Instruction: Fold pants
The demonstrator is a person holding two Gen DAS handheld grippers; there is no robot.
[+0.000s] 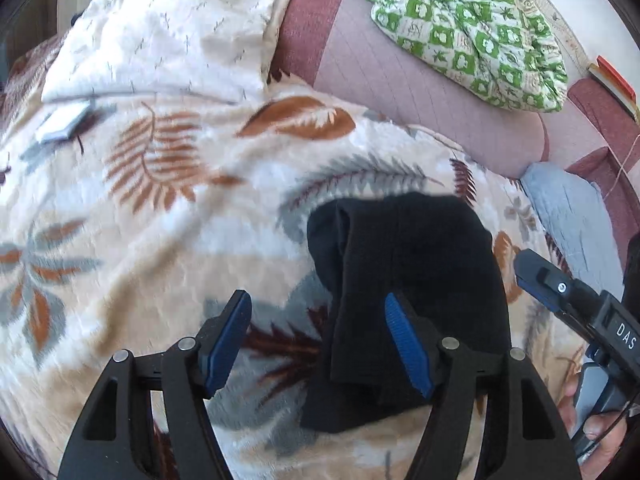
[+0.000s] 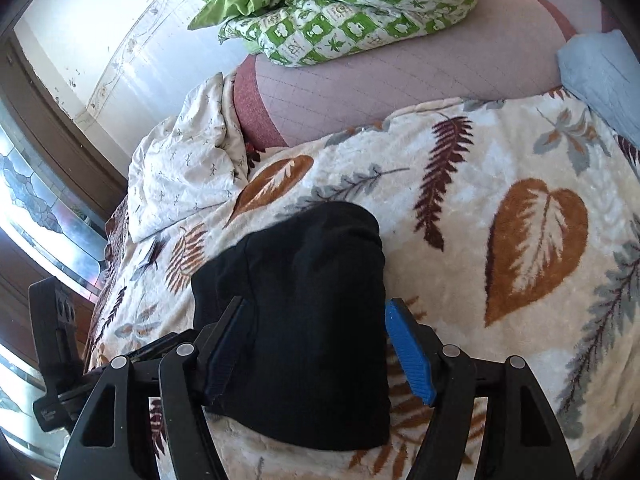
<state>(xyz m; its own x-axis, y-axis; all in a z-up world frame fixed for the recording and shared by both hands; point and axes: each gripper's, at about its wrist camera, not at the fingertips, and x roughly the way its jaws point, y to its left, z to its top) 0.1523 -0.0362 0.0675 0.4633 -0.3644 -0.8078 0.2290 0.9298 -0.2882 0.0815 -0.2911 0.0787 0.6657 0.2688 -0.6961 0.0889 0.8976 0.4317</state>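
Okay, I see the black pants folded into a compact bundle, lying on the leaf-print blanket. My left gripper hangs above the bundle's left side, jaws spread wide, gripping nothing. My right gripper sits over the bundle too, jaws wide apart and straddling it, not clamping the cloth. Beyond lie a cream pillow and a green checked quilt.

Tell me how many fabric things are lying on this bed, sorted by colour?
Black: 1, the folded pants
Leaf-print cream: 1, the fleece blanket
Green-and-white checked: 1, the quilt
Plain cream with small marks: 1, the crumpled sheet
Light blue: 1, the cloth
Total: 5
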